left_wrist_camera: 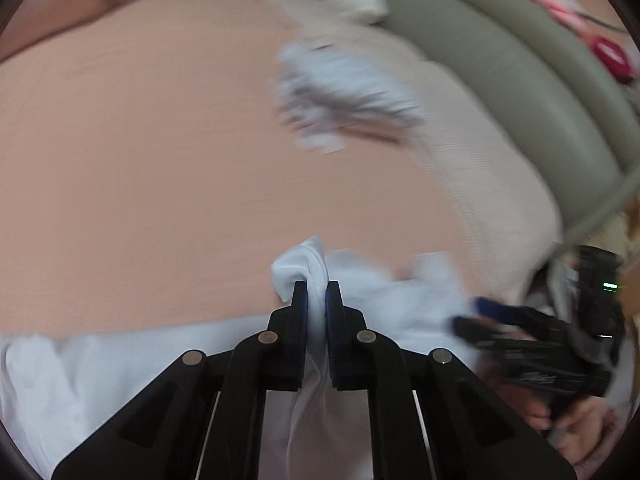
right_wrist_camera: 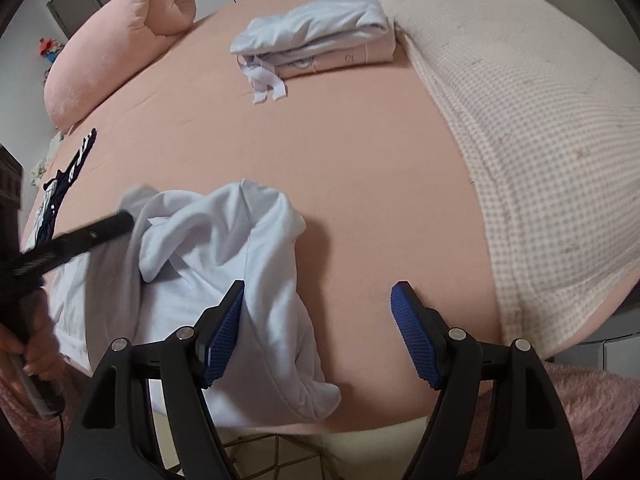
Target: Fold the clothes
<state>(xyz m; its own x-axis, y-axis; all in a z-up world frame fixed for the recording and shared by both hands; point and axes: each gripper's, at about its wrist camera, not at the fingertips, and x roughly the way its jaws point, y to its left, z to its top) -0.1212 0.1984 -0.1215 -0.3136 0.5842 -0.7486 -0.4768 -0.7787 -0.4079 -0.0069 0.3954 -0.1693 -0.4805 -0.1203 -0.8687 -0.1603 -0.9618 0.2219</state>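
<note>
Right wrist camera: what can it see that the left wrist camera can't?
Only the right wrist view shows the rolled pink pillow and the open right gripper from behind. Only the left wrist view shows the grey-green padded headboard and the left gripper shut on the crumpled white garment. Both show that garment, the peach bedsheet, the folded white clothes stack and the checked cream blanket.

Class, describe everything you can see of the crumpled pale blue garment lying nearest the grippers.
The crumpled pale blue garment looks like soft, matte knit cloth. It lies bunched and unfolded at the near edge of the pink bed sheet, part hanging over the edge. The left gripper is shut on a pinched fold; the right gripper is open, one finger over the cloth.
</note>
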